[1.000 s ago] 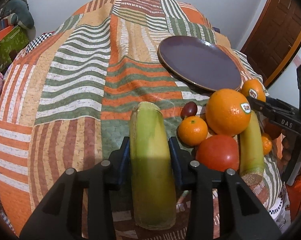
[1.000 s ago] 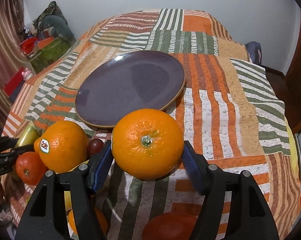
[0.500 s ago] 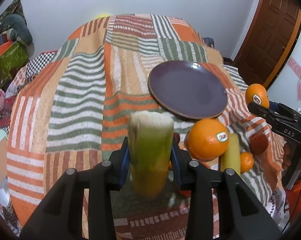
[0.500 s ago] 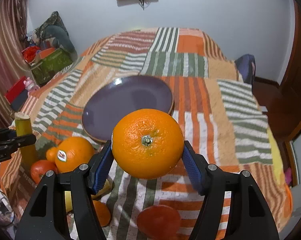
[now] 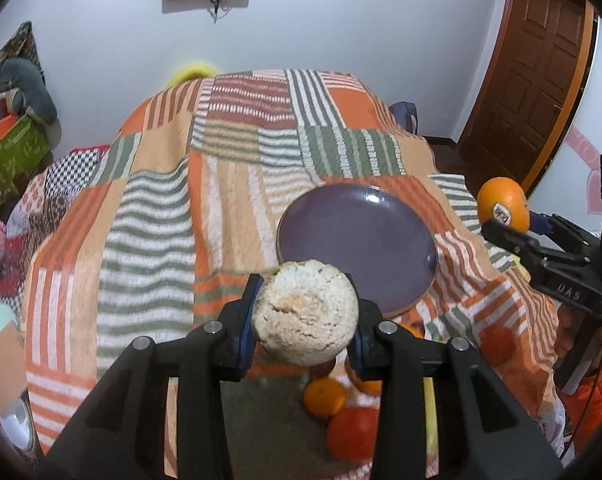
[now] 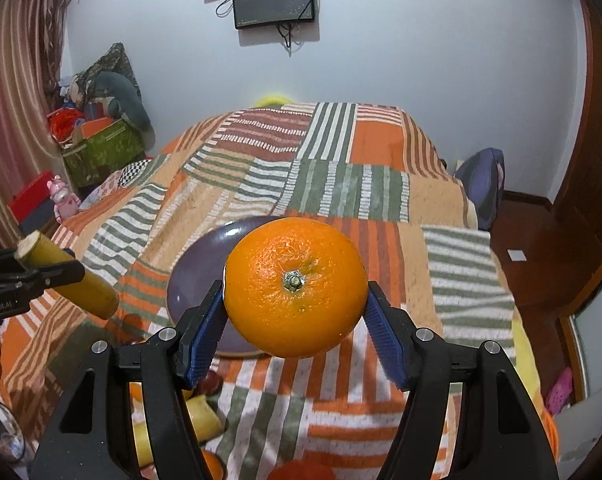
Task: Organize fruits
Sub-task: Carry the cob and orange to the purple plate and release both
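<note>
My left gripper (image 5: 305,320) is shut on a yellow-green sugarcane piece (image 5: 305,312), held high with its cut end facing the camera; it also shows in the right wrist view (image 6: 67,280). My right gripper (image 6: 295,320) is shut on a large orange (image 6: 295,287), held above the bed; the orange shows at the right in the left wrist view (image 5: 503,204). A purple plate (image 5: 357,240) lies on the striped bedspread, below and ahead of both grippers. It also shows in the right wrist view (image 6: 197,280).
Loose fruit lies on the bedspread under the grippers: small oranges (image 5: 325,396), a red tomato (image 5: 353,432), another yellow-green piece (image 6: 201,420). Boxes and toys (image 6: 97,144) stand at the left wall, a wooden door (image 5: 541,60) at the right.
Both grippers have risen well above the bed with their fruit. The left one tilted the sugarcane piece so its cut end now faces the camera. The plate and loose fruit look farther below.
</note>
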`<act>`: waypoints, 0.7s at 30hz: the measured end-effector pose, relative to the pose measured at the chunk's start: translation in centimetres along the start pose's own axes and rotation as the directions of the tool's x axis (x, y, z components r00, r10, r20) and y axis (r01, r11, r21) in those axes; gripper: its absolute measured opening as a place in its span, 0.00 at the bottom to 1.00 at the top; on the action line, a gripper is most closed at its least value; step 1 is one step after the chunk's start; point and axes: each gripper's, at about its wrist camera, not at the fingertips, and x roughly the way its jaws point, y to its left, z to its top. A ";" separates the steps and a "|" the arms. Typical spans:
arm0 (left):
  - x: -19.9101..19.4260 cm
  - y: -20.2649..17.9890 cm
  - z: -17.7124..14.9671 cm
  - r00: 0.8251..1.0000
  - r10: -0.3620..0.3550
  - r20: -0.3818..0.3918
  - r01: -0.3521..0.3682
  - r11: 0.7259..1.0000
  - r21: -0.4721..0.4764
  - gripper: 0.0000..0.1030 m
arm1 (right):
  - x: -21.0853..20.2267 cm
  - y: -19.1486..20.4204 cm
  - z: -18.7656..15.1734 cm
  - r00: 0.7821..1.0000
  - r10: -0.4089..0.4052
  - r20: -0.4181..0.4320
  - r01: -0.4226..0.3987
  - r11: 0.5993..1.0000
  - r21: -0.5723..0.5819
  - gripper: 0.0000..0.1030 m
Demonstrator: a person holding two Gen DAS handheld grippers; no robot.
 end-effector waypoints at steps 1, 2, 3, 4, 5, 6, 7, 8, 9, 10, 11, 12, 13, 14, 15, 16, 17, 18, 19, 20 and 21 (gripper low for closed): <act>0.3 -0.2 0.4 1.000 -0.005 0.002 0.005 1.000 0.005 0.36 | 0.1 0.0 0.2 1.000 0.000 0.001 0.000 1.000 -0.006 0.62; 0.7 -0.5 0.9 1.000 -0.010 0.005 0.010 1.000 0.011 0.36 | 0.5 0.1 0.4 1.000 0.000 0.001 0.000 1.000 -0.013 0.62; 1.0 -0.6 1.2 1.000 -0.011 0.006 0.011 1.000 0.015 0.36 | 0.6 0.2 0.5 1.000 -0.001 0.001 0.001 1.000 -0.018 0.62; 1.5 -0.9 1.7 1.000 -0.011 0.006 0.011 1.000 0.019 0.36 | 0.8 0.4 0.6 1.000 -0.002 0.002 0.002 1.000 -0.025 0.62; 2.0 -1.1 2.1 1.000 -0.012 0.004 0.011 1.000 0.023 0.36 | 1.1 0.5 0.9 1.000 -0.003 0.003 0.003 0.999 -0.034 0.62; 2.5 -1.3 2.5 1.000 -0.015 0.001 0.015 1.000 0.027 0.36 | 1.4 0.7 1.1 1.000 -0.006 0.003 0.006 0.999 -0.046 0.62; 3.0 -1.4 2.8 1.000 -0.019 -0.004 0.019 0.999 0.029 0.36 | 1.5 0.7 1.1 1.000 -0.008 0.003 0.008 0.998 -0.054 0.62; 3.4 -1.5 3.0 1.000 -0.025 -0.010 0.025 0.999 0.032 0.36 | 1.8 0.8 1.4 1.000 -0.008 0.000 0.008 0.998 -0.064 0.62; 3.9 -1.6 3.2 0.999 -0.031 -0.017 0.031 0.999 0.034 0.36 | 2.1 0.9 1.5 1.000 -0.006 -0.003 0.006 0.998 -0.070 0.62; 4.5 -1.8 3.4 0.999 -0.039 -0.027 0.040 0.999 0.035 0.36 | 2.5 1.1 1.8 1.000 -0.003 -0.009 0.002 0.997 -0.078 0.62; 5.0 -1.9 3.6 0.998 -0.048 -0.039 0.049 0.998 0.034 0.36 | 2.8 1.1 1.9 1.000 -0.002 -0.012 0.001 0.996 -0.084 0.62; 5.4 -2.0 3.6 0.997 -0.057 -0.050 0.058 0.998 0.034 0.36 | 3.2 1.2 2.0 1.000 -0.001 -0.017 0.000 0.995 -0.095 0.62; 6.0 -2.1 3.8 0.996 -0.069 -0.064 0.071 0.997 0.032 0.36 | 3.5 1.3 2.2 1.000 0.000 -0.023 -0.002 0.995 -0.103 0.62; 6.3 -2.1 3.8 0.994 -0.077 -0.073 0.079 0.996 0.030 0.36 | 3.8 1.2 2.2 1.000 0.003 -0.029 -0.006 0.994 -0.107 0.62; 6.7 -2.1 3.8 0.993 -0.083 -0.083 0.086 0.996 0.029 0.36 | 4.1 1.1 2.3 0.999 0.007 -0.036 -0.011 0.994 -0.110 0.62; 7.2 -2.2 3.8 0.991 -0.089 -0.095 0.092 0.995 0.027 0.36 | 4.7 1.1 2.4 0.999 0.013 -0.049 -0.018 0.993 -0.113 0.62; 7.5 -2.3 3.9 0.990 -0.096 -0.107 0.100 0.995 0.027 0.36 | 5.0 1.0 2.4 0.998 0.015 -0.058 -0.022 0.993 -0.115 0.62; 7.9 -2.4 3.9 0.988 -0.105 -0.116 0.109 0.994 0.027 0.36 | 5.4 0.9 2.5 0.998 0.015 -0.067 -0.023 0.993 -0.118 0.62; 8.3 -2.5 4.0 0.985 -0.116 -0.128 0.121 0.992 0.027 0.36 | 6.0 0.9 2.5 0.997 0.014 -0.080 -0.024 0.992 -0.123 0.62; 8.6 -2.6 4.1 0.984 -0.121 -0.135 0.126 0.992 0.029 0.36 | 6.4 0.9 2.5 0.996 0.013 -0.088 -0.024 0.992 -0.127 0.62; 9.0 -2.6 4.2 0.982 -0.123 -0.141 0.128 0.991 0.032 0.36 | 6.7 0.8 2.5 0.995 0.014 -0.098 -0.026 0.991 -0.129 0.62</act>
